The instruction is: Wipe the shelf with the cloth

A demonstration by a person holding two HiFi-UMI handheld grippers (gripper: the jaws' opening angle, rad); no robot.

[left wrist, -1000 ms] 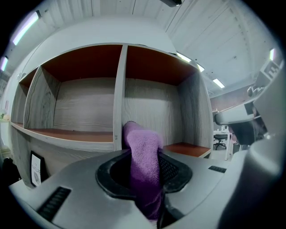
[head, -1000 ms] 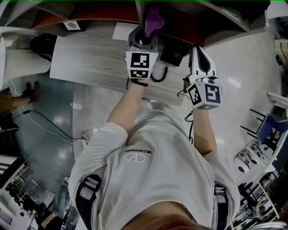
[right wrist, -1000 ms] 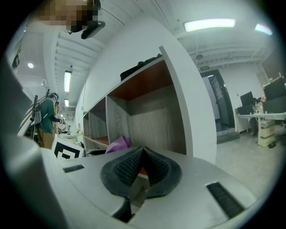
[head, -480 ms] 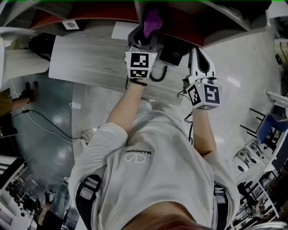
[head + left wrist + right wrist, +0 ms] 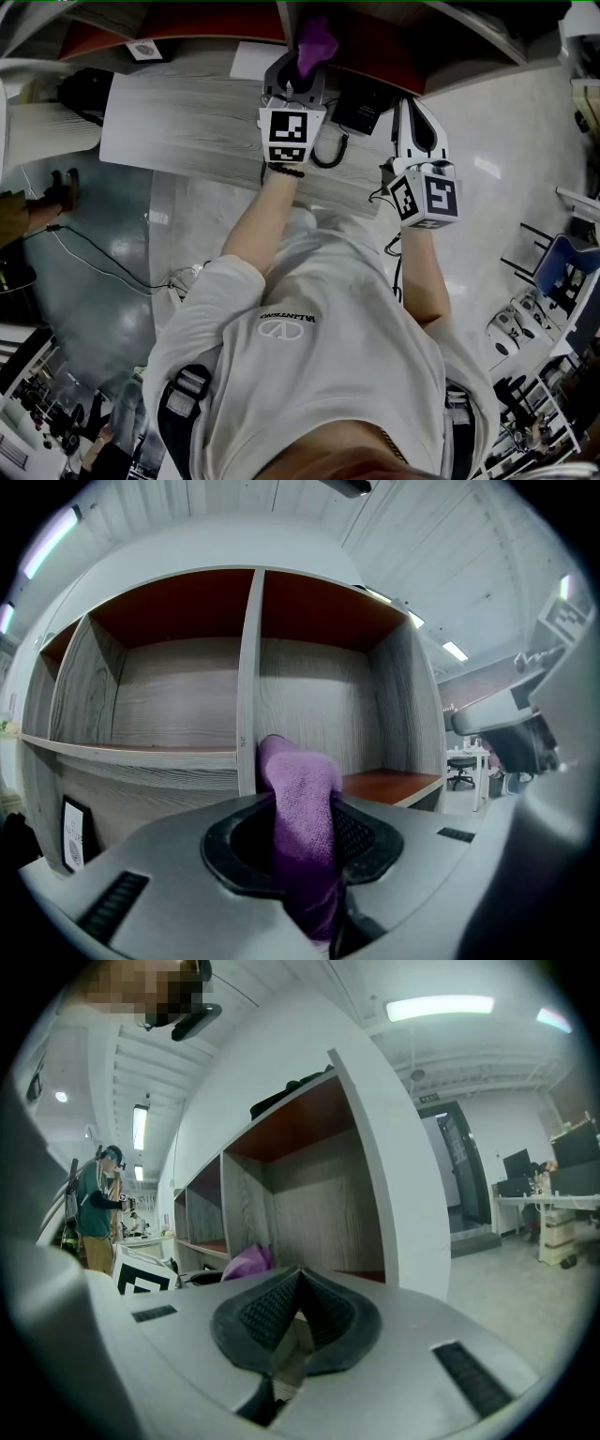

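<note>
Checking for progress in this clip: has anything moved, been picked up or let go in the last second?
Nothing has visibly changed. The left tool stays shut on the purple cloth, held up in front of the shelf. The right tool stays shut and empty at its side.

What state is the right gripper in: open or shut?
Shut: the right gripper shows jaws meeting at their tips, nothing between.

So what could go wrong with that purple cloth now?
The left gripper pinches just a bunched fold of the purple cloth, so rubbing might tug it loose. The shelf divider stands straight ahead, so the gripper could bump it. The black cable on the desk below might snag.
</note>
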